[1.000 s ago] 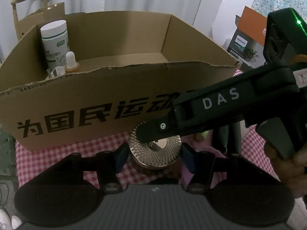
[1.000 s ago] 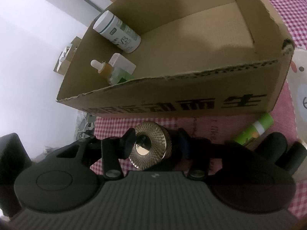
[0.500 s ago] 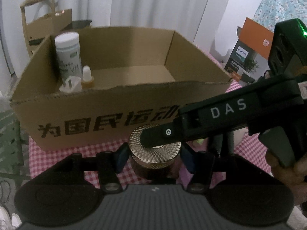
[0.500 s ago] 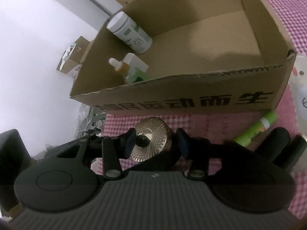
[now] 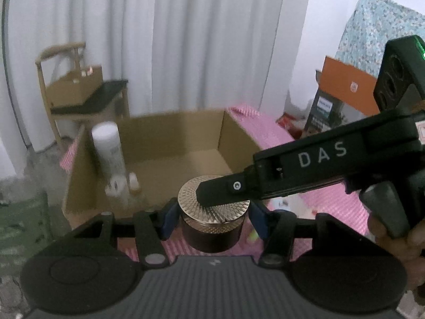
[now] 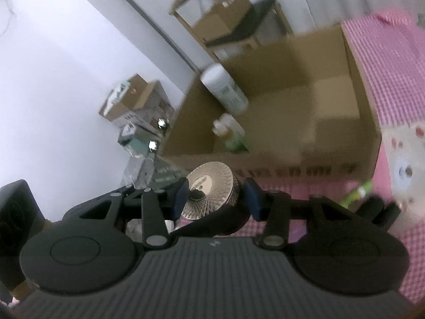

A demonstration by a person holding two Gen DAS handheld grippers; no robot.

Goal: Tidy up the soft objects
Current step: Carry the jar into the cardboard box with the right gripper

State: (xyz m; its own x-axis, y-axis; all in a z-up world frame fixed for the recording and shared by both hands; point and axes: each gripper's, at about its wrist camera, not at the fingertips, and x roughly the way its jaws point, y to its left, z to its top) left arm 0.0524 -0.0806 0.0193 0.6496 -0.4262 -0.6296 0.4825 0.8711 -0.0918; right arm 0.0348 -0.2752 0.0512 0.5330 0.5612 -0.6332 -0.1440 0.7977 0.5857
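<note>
Both the left gripper (image 5: 212,214) and the right gripper (image 6: 215,199) pinch the round gold-topped jar (image 5: 213,207) between their fingers, with the cardboard box (image 5: 170,143) just beyond.

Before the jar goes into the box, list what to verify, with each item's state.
1. Jar sits between the left gripper fingers: ok.
2. Right gripper has a finger across the gold lid: ok.
3. Jar upright in the left wrist view: ok.
4. Bare floor free in the cardboard box: ok.
5. White bottle stands at the box's left side, off that bare floor: ok.
6. Jar bottom above the box's near wall: cannot tell.
</note>
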